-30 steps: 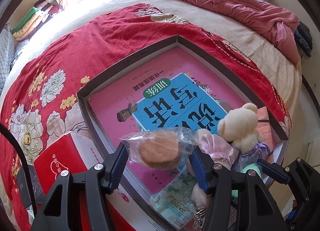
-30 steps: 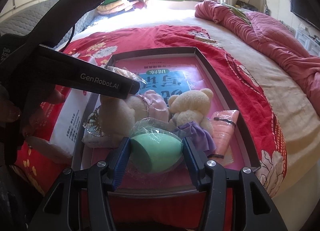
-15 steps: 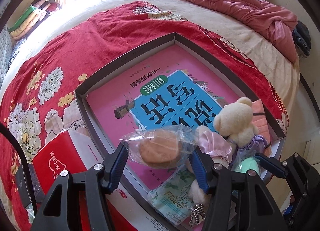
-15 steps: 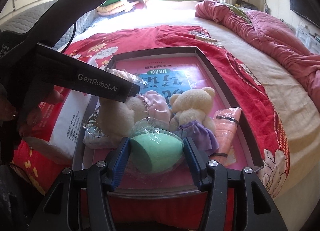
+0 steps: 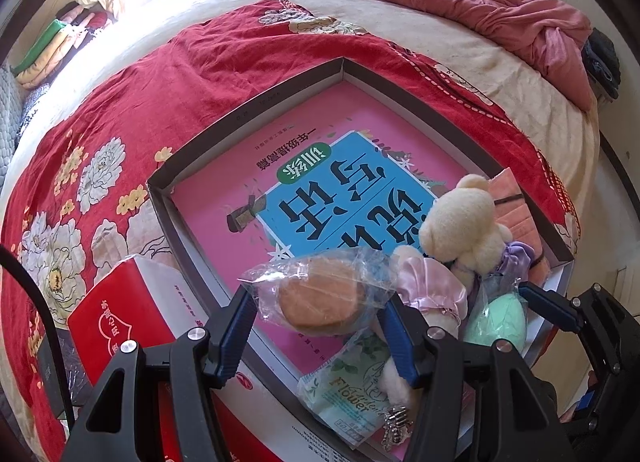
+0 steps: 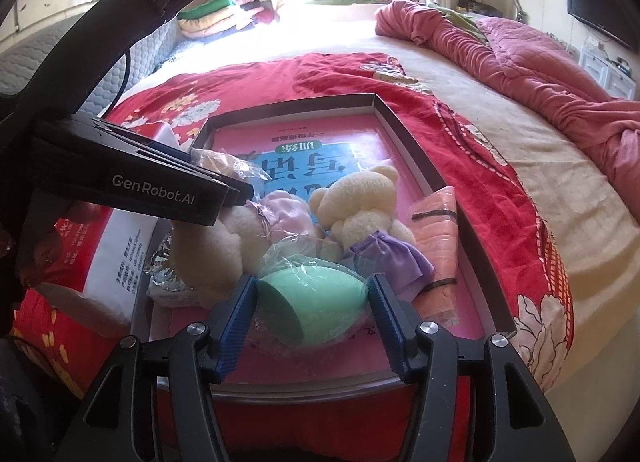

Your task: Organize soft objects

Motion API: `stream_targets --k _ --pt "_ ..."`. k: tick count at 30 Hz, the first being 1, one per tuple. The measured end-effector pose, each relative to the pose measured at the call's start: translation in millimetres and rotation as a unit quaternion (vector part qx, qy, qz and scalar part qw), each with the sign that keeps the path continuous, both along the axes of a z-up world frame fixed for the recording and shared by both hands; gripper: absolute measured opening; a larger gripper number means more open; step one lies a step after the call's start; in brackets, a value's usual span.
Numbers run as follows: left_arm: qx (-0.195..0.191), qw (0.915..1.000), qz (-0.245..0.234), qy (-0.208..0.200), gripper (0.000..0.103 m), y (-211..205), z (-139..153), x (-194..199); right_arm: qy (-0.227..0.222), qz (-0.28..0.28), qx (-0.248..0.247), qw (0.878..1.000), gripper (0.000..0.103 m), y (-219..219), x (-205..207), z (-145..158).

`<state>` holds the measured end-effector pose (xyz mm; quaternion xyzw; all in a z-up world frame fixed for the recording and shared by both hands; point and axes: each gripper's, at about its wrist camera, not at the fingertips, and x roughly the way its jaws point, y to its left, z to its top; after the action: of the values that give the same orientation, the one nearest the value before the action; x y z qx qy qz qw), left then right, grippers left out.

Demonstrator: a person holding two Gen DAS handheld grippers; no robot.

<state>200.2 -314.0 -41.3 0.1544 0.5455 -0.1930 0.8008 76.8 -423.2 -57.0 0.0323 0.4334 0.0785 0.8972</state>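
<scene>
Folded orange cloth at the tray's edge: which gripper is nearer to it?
Right. The right gripper, holding the green sponge, sits just beside the orange cloth. The left gripper is farther, with both bears between.
</scene>
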Motion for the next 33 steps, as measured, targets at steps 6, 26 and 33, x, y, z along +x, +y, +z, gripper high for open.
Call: stream_targets --k 6,26,33 --pt "0.0 1.0 0.002 0.005 0.06 0.8 1.7 -0.9 -0.009 -0.001 0.007 1.0 0.068 -1.9 -2.0 2.8" --pt "-0.007 0.9997 -0.001 0.025 0.064 -2.9 -2.5 6.2 -0.052 -0.069 0.03 0.996 0.071 -31.3 -8.6 18.9" --pt "-0.033 0.999 -0.002 0.029 0.07 -0.7 1.1 5.8 -0.059 -0.081 0.03 0.995 0.072 -34.6 -10.9 20.8"
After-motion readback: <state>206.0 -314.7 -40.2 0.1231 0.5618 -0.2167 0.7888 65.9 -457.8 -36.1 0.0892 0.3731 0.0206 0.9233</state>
